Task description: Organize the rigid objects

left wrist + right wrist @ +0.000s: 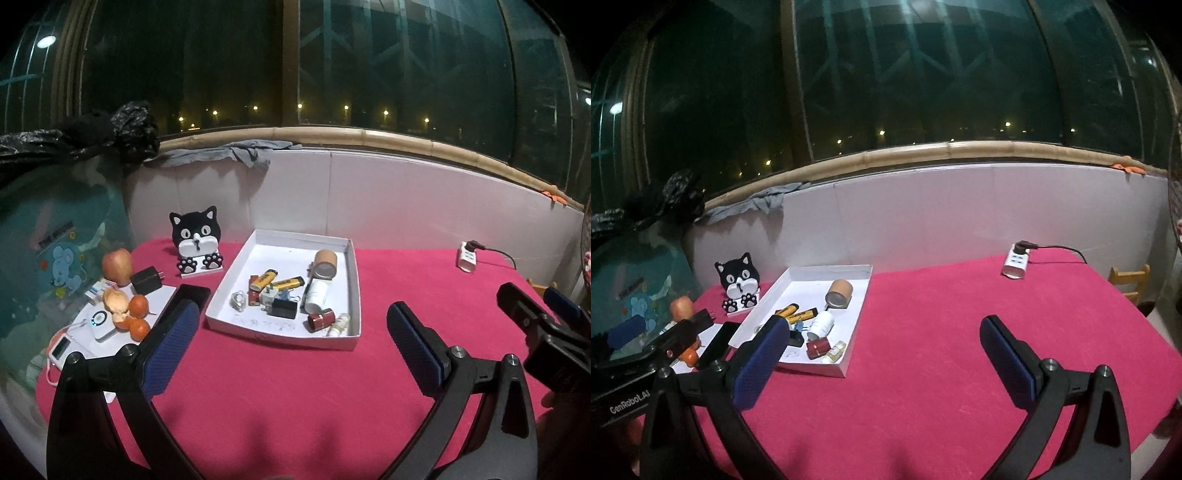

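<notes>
Jaws of left gripper [293, 325] and right gripper [882, 341] spread wide, empty, above pink table [295, 387]; white tray [354, 273] holds yellow lighters [266, 277], bottles, plugs.

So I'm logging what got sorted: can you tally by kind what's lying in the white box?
In the white box:
Yellow lighters: 2
Black charger plug: 1
White plug adapter: 1
Brown cardboard tube: 1
White bottle: 1
Red cylinders: 2
Small pale vial: 1
Clear small item: 1
Total: 10, with anything hidden underneath uncounted.
</notes>
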Available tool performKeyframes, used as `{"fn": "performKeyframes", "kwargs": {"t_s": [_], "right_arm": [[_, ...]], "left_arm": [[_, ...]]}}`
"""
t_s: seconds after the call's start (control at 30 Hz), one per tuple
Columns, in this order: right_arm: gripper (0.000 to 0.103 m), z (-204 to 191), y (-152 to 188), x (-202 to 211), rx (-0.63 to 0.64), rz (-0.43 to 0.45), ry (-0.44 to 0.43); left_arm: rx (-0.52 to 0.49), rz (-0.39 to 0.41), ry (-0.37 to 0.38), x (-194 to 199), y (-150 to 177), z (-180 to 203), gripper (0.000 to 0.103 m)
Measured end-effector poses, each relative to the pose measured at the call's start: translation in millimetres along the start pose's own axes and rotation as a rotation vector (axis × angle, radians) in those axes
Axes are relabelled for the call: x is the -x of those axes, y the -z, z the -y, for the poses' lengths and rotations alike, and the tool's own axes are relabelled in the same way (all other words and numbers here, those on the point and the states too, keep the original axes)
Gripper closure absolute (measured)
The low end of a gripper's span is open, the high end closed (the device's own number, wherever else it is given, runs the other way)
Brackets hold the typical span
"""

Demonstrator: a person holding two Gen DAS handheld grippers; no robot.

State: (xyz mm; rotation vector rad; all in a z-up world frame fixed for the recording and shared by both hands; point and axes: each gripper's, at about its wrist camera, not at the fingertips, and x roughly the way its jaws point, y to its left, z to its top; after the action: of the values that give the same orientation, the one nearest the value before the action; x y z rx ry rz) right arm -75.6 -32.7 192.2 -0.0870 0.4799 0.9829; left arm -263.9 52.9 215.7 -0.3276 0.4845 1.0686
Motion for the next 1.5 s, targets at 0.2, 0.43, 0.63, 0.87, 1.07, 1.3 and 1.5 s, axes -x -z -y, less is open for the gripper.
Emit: {"fn": "performKeyframes", "kwargs": {"t_s": [0.2, 0.43, 0.63, 0.87, 1.07, 1.3, 1.5], "right_arm": [[0.000, 6.2, 3.5, 11.3, -0.016, 0.017, 0.006], [0.000, 4.3, 6.5, 20.3, 0.000, 0.031, -0.011], [0.000, -2.2, 7.3, 25.3, 0.025, 0.046, -0.005], [0.000, -5.0, 10.5, 15.1, 0.046, -0.009, 0.032], [0.000, -2.5, 11.5, 14.0, 0.038, -0.024, 0.043], [0.000, -1.6, 11.4, 13.1, 0.037, -0.030, 0.044], [0.000, -1.0, 10.8, 11.7, 0.038, -0.032, 0.043]], "left_arm": [[-0.019, 0.024, -0.015, 12.6, 1.4, 6.7, 0.001], [-0.023, 0.025, -0.032, 21.4, 5.3, 6.9, 0.001], [-0.021, 0.024, -0.029, 23.0, 7.1, 7.0, 0.001], [-0.002, 0.003, -0.015, 19.8, 9.9, 7.6, 0.001], [0.005, -0.010, -0.009, 16.6, 9.6, 8.2, 0.001], [0.007, -0.013, 0.001, 16.7, 8.5, 9.4, 0.001], [0.009, -0.014, 0.003, 16.7, 8.4, 9.7, 0.001]]}}
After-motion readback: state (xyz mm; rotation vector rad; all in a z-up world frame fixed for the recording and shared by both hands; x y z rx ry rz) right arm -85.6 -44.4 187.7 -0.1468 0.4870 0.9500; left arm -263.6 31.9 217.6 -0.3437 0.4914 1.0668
